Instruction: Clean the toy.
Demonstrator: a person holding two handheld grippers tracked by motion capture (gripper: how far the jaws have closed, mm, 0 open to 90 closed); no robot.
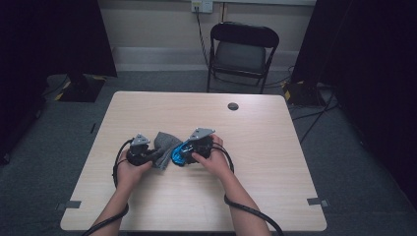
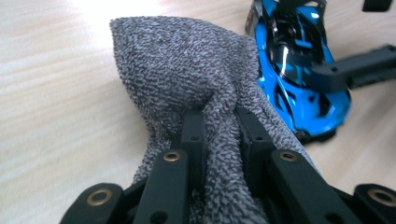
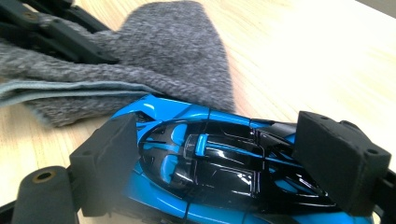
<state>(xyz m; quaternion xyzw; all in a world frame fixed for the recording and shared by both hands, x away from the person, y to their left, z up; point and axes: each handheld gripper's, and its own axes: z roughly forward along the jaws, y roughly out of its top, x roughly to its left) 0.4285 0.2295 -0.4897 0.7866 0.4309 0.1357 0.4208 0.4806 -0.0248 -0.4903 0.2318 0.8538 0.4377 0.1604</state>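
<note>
At the counter's (image 1: 275,147) centre in the high view, your two tools meet. Left gripper view: left tool (image 2: 219,126) is clamped on the soft grey cloth (image 2: 187,65) — limp, so pinch a fold. Right gripper view: right tool (image 3: 224,154) brackets the blue toy car (image 3: 205,163), cloth at 11 o'clock — glossy, slippery; contact unclear.

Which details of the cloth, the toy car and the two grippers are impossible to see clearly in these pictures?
- Grey towel: its near end is hidden behind the left gripper in the left gripper view.
- Blue toy car: its underside and wheels are cut off by the bottom edge in the right gripper view.
- Right gripper: whether its pads touch the car is unclear.
- Small dark disc on the table: too small to identify in the high view.
</note>
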